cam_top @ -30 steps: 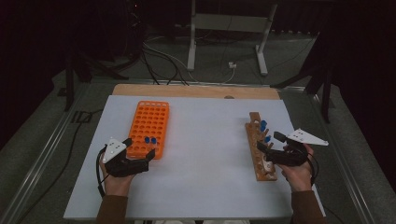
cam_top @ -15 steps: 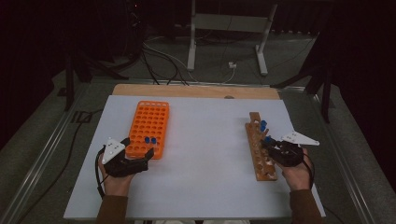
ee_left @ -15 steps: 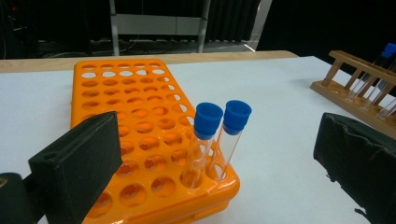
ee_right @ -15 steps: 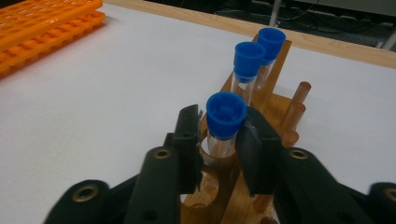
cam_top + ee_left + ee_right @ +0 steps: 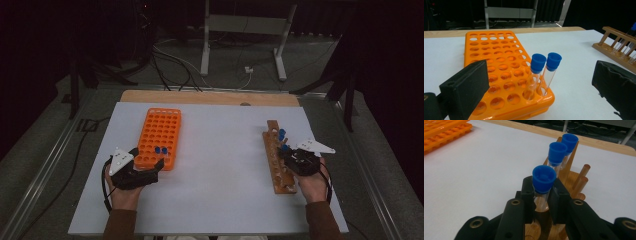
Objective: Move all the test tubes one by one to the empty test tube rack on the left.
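Clamped by the right gripper [image 5: 541,195], whose jaws have just been closing, a blue-capped tube [image 5: 543,182] stands at frame centre in the wooden rack [image 5: 571,177], so the pickup looks begun and next calls for a straight lift clear of its hole.

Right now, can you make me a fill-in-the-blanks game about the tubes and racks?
1. The right gripper is shut on a tube with a ____ cap.
2. That tube stands in the ____ rack.
3. The orange rack holds ____ tubes.
4. The left gripper has its jaws ____.

Missing words: blue; wooden; two; open
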The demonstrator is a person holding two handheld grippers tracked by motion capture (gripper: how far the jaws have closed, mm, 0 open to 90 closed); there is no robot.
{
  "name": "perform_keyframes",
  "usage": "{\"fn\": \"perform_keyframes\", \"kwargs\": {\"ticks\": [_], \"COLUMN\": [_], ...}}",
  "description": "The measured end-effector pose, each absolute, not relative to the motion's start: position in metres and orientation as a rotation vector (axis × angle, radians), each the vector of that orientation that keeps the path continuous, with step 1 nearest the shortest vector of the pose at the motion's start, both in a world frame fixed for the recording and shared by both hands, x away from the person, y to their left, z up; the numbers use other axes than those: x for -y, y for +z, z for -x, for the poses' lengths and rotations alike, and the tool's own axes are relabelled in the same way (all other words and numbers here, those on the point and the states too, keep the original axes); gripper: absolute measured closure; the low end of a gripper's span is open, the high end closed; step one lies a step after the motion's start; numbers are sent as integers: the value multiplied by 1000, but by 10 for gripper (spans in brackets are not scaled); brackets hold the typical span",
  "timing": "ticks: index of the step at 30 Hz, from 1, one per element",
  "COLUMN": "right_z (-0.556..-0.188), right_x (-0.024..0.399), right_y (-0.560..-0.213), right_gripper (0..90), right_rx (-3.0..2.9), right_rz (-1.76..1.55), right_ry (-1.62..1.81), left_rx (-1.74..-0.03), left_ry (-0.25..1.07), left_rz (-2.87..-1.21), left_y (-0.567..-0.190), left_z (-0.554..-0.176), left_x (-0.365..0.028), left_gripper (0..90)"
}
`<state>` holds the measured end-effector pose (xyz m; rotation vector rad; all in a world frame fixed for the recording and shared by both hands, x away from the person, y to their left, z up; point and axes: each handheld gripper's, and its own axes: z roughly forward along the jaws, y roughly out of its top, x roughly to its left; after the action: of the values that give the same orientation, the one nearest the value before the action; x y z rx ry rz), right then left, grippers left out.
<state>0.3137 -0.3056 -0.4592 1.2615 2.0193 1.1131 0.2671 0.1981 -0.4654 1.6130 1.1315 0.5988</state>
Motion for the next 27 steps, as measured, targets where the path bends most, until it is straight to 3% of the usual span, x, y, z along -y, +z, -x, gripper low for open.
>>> {"fn": "perform_keyframes", "kwargs": {"ticks": [27], "right_z": [-304], "right_x": [311], "right_y": [-431], "right_gripper": [769], "right_rx": [-1974], "right_rz": [-1237], "right_ry": [1175], "left_rx": [-1125], "left_ry": [587], "left_rz": [-1633], "left_y": [-466], "left_z": [-268], "left_x": [-197], "left_gripper": [19]}}
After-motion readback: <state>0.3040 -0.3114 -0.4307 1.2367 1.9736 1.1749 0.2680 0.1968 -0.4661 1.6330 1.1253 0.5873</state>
